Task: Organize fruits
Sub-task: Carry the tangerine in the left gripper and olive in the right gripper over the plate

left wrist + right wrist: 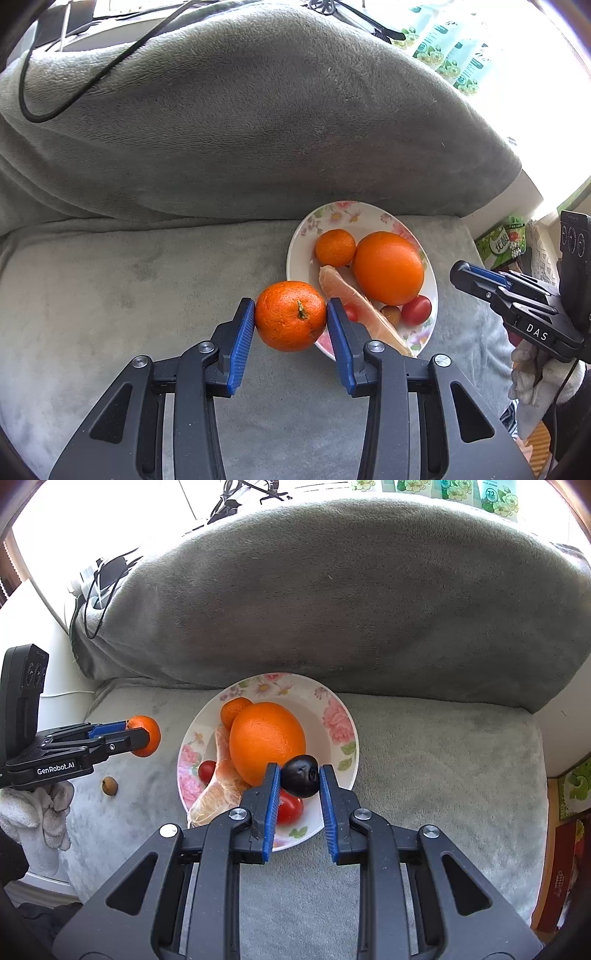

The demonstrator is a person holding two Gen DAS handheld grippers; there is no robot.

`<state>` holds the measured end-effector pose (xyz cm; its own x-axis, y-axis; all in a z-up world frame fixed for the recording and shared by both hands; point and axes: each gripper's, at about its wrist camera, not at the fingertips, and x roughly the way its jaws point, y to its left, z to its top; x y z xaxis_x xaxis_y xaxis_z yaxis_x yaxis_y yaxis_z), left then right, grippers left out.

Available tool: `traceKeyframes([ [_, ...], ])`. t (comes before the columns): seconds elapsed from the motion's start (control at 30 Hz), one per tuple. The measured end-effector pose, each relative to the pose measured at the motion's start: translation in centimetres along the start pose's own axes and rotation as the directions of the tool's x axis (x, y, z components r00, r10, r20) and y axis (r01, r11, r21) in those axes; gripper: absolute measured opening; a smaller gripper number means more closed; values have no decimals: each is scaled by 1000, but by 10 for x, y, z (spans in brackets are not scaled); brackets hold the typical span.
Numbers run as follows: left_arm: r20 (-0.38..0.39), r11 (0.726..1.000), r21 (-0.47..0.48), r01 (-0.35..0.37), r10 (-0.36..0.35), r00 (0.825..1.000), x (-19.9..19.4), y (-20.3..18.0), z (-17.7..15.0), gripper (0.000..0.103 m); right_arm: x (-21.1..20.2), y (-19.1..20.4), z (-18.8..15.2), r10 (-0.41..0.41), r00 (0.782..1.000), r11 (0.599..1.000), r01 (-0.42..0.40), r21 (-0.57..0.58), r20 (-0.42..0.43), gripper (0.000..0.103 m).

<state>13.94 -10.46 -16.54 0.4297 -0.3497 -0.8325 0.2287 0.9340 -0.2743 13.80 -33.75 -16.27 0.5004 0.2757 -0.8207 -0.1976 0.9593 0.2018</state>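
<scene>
My left gripper (290, 317) is shut on a tangerine (290, 315), held just left of the floral plate (301, 240). On that plate lie a big orange (388, 267), a small mandarin (335, 247), a peeled citrus segment (354, 301), cherry tomatoes (416, 310) and a small brown fruit (390, 315). My right gripper (298, 777) is shut on a dark plum (300, 776) above the plate's (332, 701) near side, over a red tomato (290, 806). The left gripper (142, 736) with the tangerine (147, 736) shows at the left of the right wrist view.
The plate rests on a grey plush cushion (443, 775) in front of a large grey pillow (332, 602). A small brown fruit (109, 785) lies loose on the cushion left of the plate. A black cable (74, 88) drapes over the pillow. A gloved hand (40, 812) holds the left gripper.
</scene>
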Motion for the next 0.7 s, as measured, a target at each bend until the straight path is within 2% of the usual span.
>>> traceKeyframes([
  [0.7, -36, 998, 51, 22, -21, 999, 18, -21, 14, 39, 19, -10, 8, -13, 1000, 1000, 14, 27, -28, 23],
])
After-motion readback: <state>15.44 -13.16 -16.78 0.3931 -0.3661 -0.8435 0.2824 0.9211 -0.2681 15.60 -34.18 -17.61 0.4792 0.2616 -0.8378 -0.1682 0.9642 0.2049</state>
